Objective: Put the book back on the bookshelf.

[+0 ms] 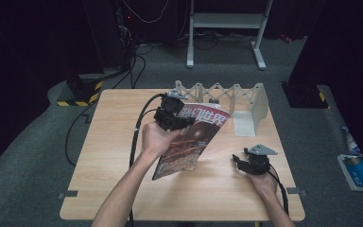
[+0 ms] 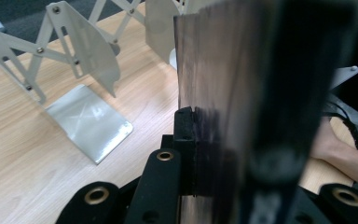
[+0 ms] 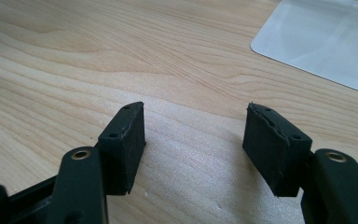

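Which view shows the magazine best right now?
The high view: the magazine shows its whole cover, lifted at a tilt by the left tongs. The left gripper view gives a blurred edge-on slice clamped in the jaws. The right gripper view faces bare table.

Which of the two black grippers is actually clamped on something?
The left gripper: its jaws pinch the glossy red-covered magazine, held tilted above the wooden table. The right gripper rests low with open jaws, holding nothing.

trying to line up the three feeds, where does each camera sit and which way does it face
High view: above the person's side, facing forward and down on the table; both forearms show.
Left gripper view: rides the left hand-held gripper, along jaws clamping the magazine.
Right gripper view: rides the right hand-held gripper, jaws open over wood.
All three share the expandable metal bookend rack.
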### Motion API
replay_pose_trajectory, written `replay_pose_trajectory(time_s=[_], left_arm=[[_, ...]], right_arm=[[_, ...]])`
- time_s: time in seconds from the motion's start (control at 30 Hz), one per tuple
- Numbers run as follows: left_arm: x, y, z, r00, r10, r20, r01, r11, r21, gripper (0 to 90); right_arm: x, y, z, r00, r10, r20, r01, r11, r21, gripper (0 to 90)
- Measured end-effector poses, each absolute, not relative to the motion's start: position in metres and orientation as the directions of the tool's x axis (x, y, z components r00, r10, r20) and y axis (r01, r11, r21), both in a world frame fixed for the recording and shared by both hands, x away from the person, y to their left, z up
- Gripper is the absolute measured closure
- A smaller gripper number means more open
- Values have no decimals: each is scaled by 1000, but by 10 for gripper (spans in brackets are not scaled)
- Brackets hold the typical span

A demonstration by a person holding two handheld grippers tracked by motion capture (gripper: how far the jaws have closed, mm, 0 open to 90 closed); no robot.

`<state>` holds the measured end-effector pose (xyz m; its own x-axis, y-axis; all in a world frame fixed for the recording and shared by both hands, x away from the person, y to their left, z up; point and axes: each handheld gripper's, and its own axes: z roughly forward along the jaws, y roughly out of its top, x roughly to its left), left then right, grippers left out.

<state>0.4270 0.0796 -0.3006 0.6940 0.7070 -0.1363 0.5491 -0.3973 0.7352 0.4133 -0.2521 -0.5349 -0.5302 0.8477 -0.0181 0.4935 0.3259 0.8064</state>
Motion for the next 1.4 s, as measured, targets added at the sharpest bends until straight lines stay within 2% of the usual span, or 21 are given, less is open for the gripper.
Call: replay_pose_trajectory(time_s=[1.4], left_arm=[[448, 97, -283, 624, 774, -109, 642, -428, 636, 819]], right_arm=[[412, -252, -535, -528, 849, -18, 494, 325, 806, 384]])
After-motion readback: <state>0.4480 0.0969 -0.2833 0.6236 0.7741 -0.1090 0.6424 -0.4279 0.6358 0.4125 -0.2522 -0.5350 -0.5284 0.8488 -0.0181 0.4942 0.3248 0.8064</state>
